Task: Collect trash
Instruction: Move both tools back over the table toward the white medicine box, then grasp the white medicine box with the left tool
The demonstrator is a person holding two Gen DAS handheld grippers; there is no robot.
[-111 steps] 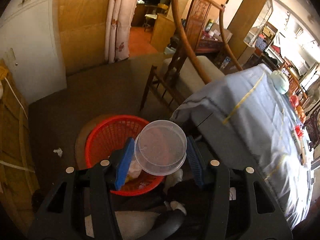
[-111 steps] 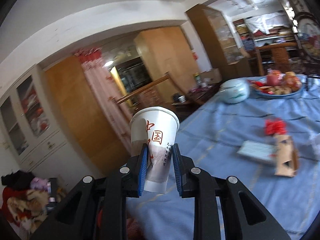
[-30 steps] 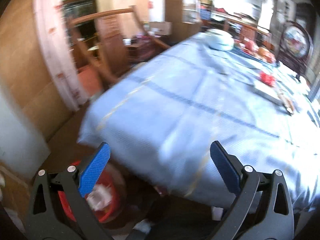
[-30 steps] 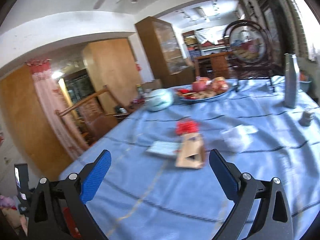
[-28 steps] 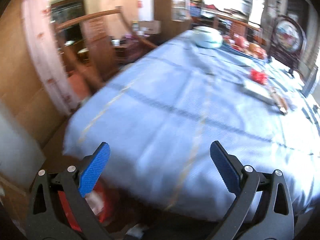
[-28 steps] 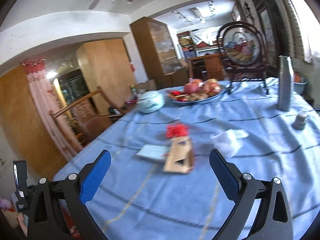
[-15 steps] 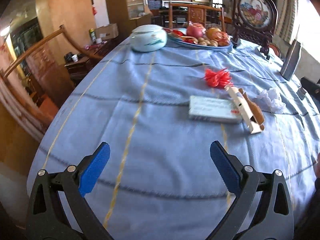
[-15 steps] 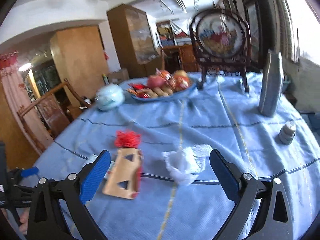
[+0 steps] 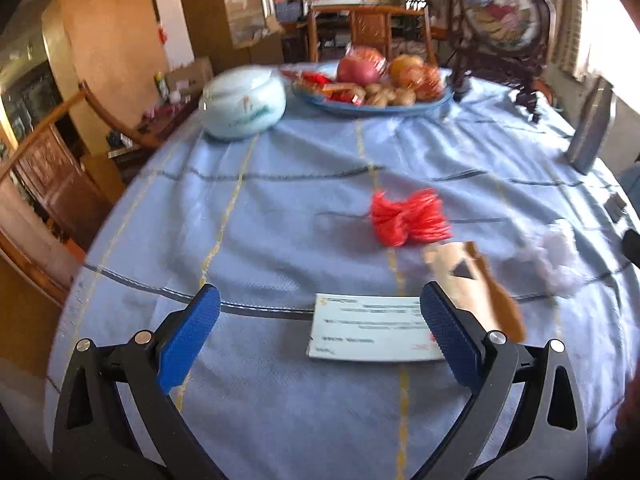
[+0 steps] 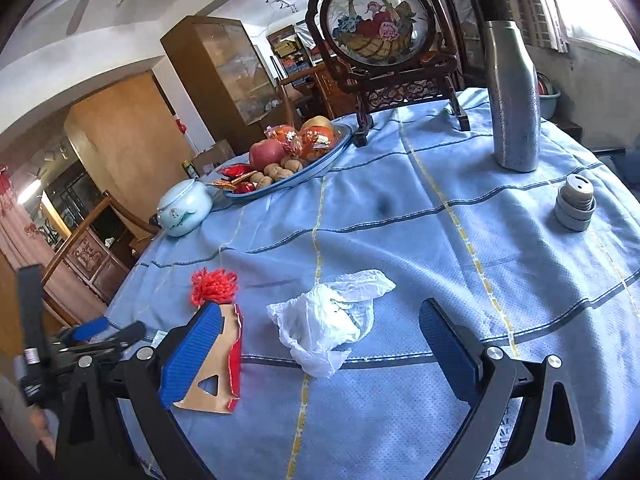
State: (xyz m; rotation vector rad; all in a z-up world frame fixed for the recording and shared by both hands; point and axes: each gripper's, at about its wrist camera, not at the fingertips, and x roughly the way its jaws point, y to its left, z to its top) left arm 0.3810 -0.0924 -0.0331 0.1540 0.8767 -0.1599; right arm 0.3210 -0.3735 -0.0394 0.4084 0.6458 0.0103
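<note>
Trash lies scattered on the near half of the blue-clothed surface (image 10: 400, 216). Both claws hover above it with their blue pads wide apart and nothing between them.

The left claw (image 9: 316, 338) faces a flat white box (image 9: 368, 328) that lies just ahead of it, its right end partly hidden behind the claw's right pad. Just beyond the box's right end sits a brown cardboard carton (image 9: 476, 284), and touching the carton's far end is a red tassel (image 9: 406, 218). To the right of the carton is a pale crumpled bag, blurred in this view.

The right claw (image 10: 320, 344) faces that crumpled white plastic bag (image 10: 332, 320), which lies between its two pads and a little ahead of them. The carton is at the claw's left pad, partly covered by it, with the tassel at its far end.

Farther back stand a pale blue lidded jar (image 10: 182, 206) and a blue plate of fruit and nuts (image 10: 288, 160) beside it. A framed round picture on a dark stand (image 10: 380, 24) rises at the far edge. To the right stands a tall metal bottle (image 10: 514, 96), with a small grey cap (image 10: 574, 202) near it.
</note>
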